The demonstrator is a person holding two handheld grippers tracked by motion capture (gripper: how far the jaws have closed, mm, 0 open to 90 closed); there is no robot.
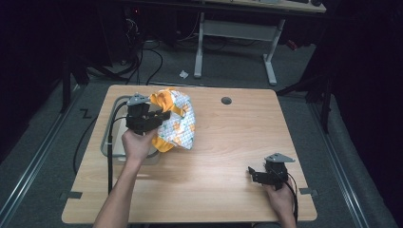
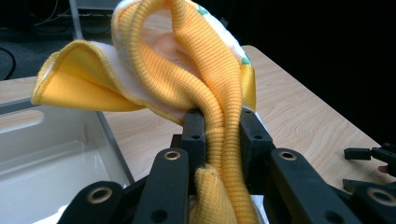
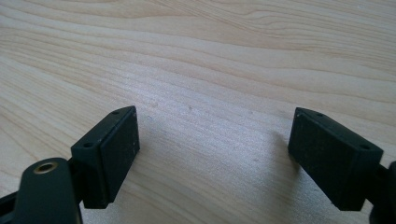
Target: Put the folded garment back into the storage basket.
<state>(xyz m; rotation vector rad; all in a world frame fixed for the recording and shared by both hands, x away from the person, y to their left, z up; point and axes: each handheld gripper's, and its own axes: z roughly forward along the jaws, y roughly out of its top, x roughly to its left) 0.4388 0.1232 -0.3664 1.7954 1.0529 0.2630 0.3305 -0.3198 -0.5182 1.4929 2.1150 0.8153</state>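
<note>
A small garment [image 1: 179,119] with orange ribbed trim and a white printed body hangs above the table's left half. My left gripper [image 1: 164,115] is shut on its orange ribbed band [image 2: 219,116], which runs up between the two black jaws, with the rest of the cloth draped beyond them. Close above the table's near right part, my right gripper [image 1: 253,173] stands open. Between its wide-apart jaws [image 3: 215,140] lies bare wood.
A clear plastic bin [image 1: 114,142] sits at the table's left edge, just under and beside the left hand; its inside [image 2: 42,158] looks empty. A cable hole [image 1: 226,100] marks the far middle of the wooden table [image 1: 223,142]. Desk legs and cables stand beyond.
</note>
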